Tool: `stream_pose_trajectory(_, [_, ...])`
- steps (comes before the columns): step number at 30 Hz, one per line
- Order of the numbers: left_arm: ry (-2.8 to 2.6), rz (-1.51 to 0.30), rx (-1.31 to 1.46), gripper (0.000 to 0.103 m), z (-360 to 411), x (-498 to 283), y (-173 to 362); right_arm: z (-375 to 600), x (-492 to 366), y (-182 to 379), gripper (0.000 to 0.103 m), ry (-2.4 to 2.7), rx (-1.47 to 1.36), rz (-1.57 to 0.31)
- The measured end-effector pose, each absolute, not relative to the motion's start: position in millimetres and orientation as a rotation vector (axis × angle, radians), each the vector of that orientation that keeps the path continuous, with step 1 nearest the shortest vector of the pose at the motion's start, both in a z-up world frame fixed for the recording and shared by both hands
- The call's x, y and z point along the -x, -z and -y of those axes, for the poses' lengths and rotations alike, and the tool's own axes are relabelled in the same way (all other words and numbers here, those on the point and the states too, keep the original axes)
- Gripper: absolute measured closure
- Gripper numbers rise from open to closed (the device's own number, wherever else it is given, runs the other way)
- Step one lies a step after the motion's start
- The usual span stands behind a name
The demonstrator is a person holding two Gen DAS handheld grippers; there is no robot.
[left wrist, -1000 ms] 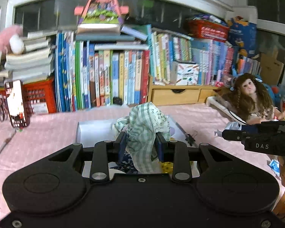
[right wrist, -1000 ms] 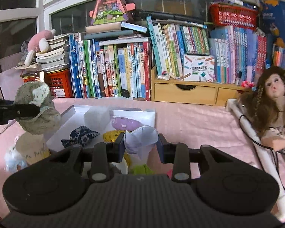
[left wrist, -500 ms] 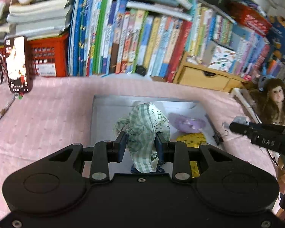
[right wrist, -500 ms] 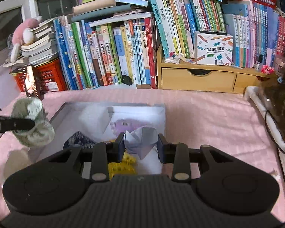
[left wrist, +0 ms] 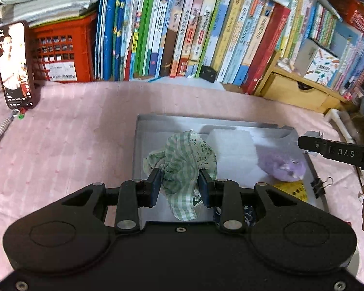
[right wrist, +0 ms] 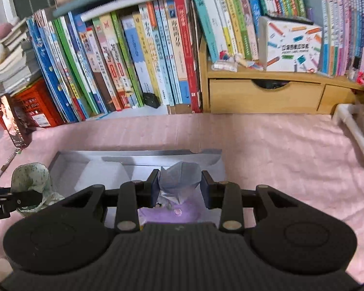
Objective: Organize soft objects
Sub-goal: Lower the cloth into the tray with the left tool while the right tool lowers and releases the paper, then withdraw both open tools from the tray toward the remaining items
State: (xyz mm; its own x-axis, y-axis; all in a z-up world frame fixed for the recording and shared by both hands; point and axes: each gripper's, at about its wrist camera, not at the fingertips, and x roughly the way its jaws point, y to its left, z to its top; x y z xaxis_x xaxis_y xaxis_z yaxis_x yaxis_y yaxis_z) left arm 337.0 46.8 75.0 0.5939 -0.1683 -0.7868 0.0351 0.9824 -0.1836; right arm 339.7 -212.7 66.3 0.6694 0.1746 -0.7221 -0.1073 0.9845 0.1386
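My left gripper [left wrist: 179, 184] is shut on a bunched green checked cloth [left wrist: 182, 162], held above the white box [left wrist: 230, 121] on the pink bedspread. In the box lie a purple plush [left wrist: 282, 162], a yellow soft piece [left wrist: 290, 189] and a dark blue patterned piece [left wrist: 248, 214]. My right gripper [right wrist: 179, 188] is shut on a crumpled pale grey-blue soft piece [right wrist: 182, 177] over the same white box [right wrist: 133, 154], with the purple plush [right wrist: 177, 212] just below it. The left gripper's finger [right wrist: 14, 198] and the green cloth [right wrist: 31, 179] show at the left of the right wrist view.
A wall of upright books [left wrist: 182, 29], a red crate [left wrist: 60, 51] and wooden drawers [right wrist: 267, 94] stand behind the bed. A phone [left wrist: 14, 65] on a stand is at far left. A binder clip [left wrist: 320, 184] lies right of the box. A white rail [right wrist: 351, 126] runs along the right.
Both grippers have moved forward and tilted down over the white box, each still holding its soft piece. The box now fills the lower middle of both views.
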Motion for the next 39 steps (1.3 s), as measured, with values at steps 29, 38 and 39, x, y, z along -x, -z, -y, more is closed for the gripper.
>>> stream_pose_trajectory(29, [0.111,-1.006,0.182,0.058,-44,-373,-42,195,-367,-40,0.045,-0.122,-0.005,-0.919])
stream_pose_trajectory(38, [0.108,-0.983,0.180,0.044,-46,-367,-53,197,-360,-47,0.034,-0.130,0.000,-0.895])
stream_pose_trajectory(39, [0.108,-0.977,0.176,0.044,-45,-366,-55,197,-359,-49,0.034,-0.130,0.002,-0.890])
